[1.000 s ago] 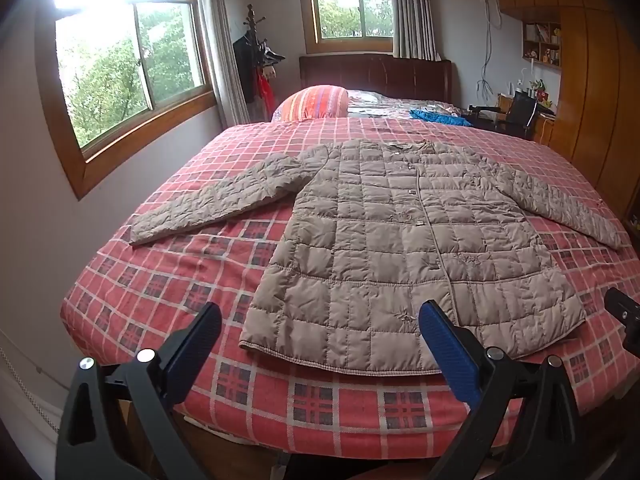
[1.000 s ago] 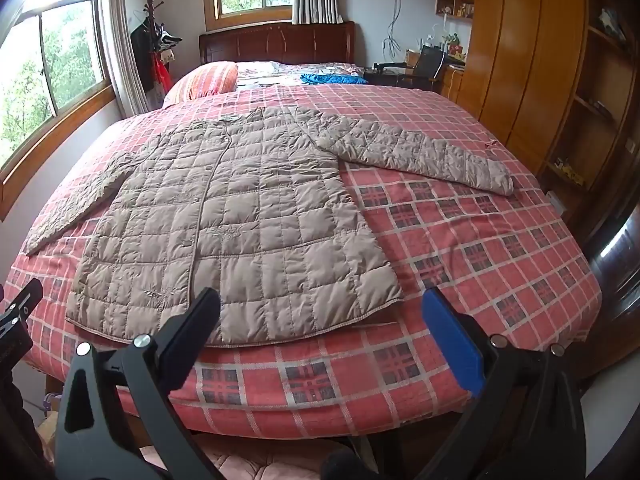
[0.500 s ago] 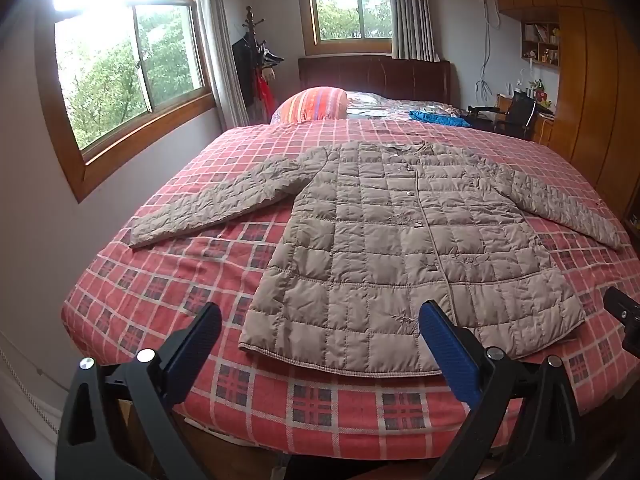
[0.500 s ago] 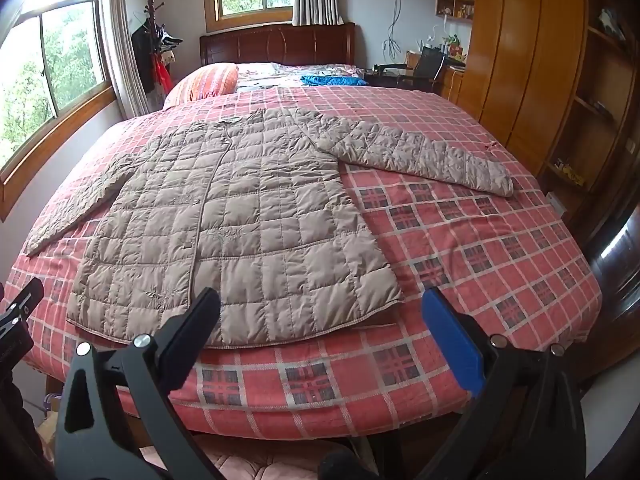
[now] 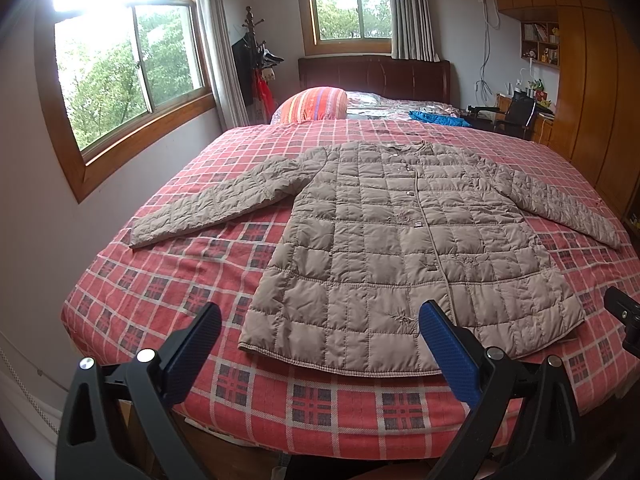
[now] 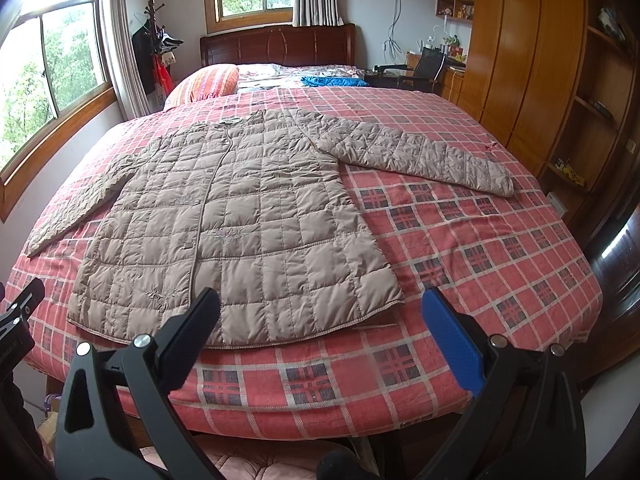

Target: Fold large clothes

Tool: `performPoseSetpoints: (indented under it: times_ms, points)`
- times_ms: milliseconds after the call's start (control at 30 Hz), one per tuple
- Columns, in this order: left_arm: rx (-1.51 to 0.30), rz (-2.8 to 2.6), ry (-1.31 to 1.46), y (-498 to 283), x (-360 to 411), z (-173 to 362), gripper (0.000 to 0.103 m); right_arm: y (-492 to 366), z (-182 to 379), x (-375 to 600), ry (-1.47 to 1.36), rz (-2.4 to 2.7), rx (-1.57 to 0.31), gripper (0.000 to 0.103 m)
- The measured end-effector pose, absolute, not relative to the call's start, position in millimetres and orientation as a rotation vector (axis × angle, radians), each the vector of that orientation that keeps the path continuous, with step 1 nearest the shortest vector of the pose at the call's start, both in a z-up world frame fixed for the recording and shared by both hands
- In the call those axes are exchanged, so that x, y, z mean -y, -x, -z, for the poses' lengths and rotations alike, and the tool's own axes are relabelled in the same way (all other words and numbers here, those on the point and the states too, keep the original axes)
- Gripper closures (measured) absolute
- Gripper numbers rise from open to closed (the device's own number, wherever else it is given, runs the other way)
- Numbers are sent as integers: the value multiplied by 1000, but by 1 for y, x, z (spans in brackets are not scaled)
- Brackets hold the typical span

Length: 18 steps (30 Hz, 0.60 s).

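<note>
1. The left gripper point(image 5: 320, 334) hangs above the foot edge of the bed point(image 5: 168, 280), its jaws spread wide and holding nothing.
2. A beige quilted jacket point(image 5: 384, 248) lies flat, front up, on the red plaid bedspread, hem toward the grippers and collar toward the headboard point(image 5: 374, 74).
3. Its left sleeve point(image 5: 216, 204) stretches out toward the window side; its right sleeve point(image 6: 420, 156) reaches toward the wooden wardrobe point(image 6: 516, 52).
4. The right gripper point(image 6: 320, 320) hovers over the foot edge near the hem's right corner, jaws released and wide apart, touching no cloth.
5. A striped pillow point(image 6: 210, 82) sits near the headboard, well apart from the jacket.
</note>
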<state>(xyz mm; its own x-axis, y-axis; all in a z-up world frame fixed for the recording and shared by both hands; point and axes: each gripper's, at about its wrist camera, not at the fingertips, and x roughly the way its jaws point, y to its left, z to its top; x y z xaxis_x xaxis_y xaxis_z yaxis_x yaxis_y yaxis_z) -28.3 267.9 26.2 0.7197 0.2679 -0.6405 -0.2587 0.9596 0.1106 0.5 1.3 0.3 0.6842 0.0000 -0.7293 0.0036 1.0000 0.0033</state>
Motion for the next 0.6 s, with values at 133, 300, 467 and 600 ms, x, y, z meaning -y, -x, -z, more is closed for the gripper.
performPoseSetpoints:
  times_ms: [133, 300, 467, 600]
  points:
    - [-710, -291, -14, 28, -268, -26, 4, -2, 0, -4, -3, 2, -818, 3]
    - [-710, -291, -14, 29, -268, -27, 4, 0, 0, 0, -6, 1, -817, 3]
    - [-710, -291, -14, 29, -268, -26, 4, 0, 0, 0, -6, 0, -816, 3]
    - [-709, -290, -15, 29, -268, -26, 4, 0, 0, 0, -7, 0, -816, 3]
